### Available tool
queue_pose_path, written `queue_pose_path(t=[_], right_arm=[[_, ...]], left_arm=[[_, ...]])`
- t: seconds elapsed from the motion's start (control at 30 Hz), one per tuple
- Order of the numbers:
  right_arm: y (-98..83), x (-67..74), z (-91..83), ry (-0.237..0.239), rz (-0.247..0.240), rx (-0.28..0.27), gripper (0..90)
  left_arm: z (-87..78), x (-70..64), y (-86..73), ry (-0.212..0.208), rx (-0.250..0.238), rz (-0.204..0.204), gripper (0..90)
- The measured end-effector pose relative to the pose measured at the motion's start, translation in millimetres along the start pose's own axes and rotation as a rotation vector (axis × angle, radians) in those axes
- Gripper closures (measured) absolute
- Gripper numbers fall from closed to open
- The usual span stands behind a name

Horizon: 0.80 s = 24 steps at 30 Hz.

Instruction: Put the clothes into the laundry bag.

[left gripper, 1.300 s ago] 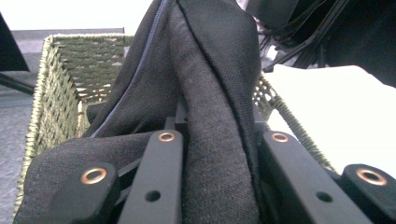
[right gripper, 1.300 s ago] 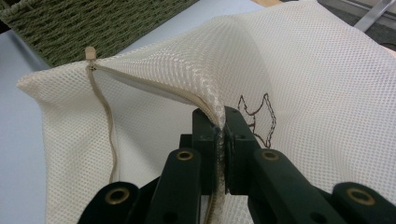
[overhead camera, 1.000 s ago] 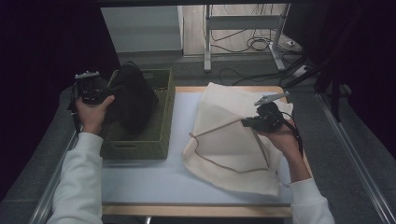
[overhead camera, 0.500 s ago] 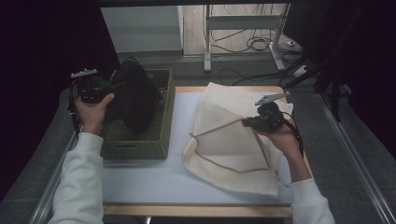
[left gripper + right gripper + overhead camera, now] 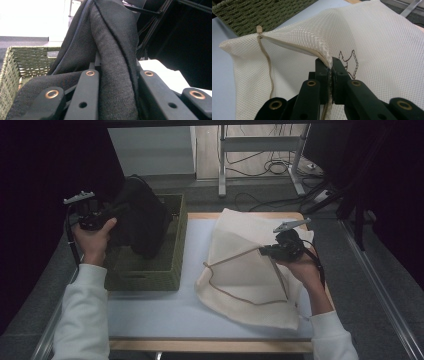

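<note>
A black garment (image 5: 141,217) hangs lifted above the green woven basket (image 5: 150,270) at the left of the table. My left gripper (image 5: 102,215) is shut on it; in the left gripper view the dark cloth (image 5: 112,65) is bunched between the jaws. A cream mesh bag (image 5: 250,265) with a tan drawstring (image 5: 240,292) lies at the right. My right gripper (image 5: 267,251) is shut on the bag's upper rim and holds it raised. In the right gripper view the mesh edge (image 5: 322,45) is pinched between the jaws, with the cord stopper (image 5: 259,29) at the left.
The light blue table top (image 5: 165,312) has a wooden front edge. Past the table stand a metal frame (image 5: 260,150) and loose cables (image 5: 280,167) on the floor. Dark curtains close in both sides.
My left gripper has lifted the black garment a little higher over the basket. The right gripper and the bag's rim have stayed about where they were.
</note>
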State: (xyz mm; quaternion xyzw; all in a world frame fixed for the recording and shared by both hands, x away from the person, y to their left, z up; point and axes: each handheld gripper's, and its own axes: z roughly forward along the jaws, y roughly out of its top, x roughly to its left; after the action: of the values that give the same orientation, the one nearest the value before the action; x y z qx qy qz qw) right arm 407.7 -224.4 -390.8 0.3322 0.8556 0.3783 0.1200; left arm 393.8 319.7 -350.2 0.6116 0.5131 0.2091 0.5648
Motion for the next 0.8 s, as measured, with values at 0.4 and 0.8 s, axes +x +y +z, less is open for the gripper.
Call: queue_pose_path(t=[0.4, 0.8], right_arm=[[-0.2, -0.4, -0.1, -0.001, 0.002, -0.002, 86.0], [-0.3, -0.8, -0.7, -0.001, 0.002, -0.002, 86.0]], left_arm=[[-3.6, -8.8, 1.8, -0.025, -0.023, 0.014, 78.2], [-18.1, -26.9, 7.3, -0.054, -0.088, 0.054, 78.3]])
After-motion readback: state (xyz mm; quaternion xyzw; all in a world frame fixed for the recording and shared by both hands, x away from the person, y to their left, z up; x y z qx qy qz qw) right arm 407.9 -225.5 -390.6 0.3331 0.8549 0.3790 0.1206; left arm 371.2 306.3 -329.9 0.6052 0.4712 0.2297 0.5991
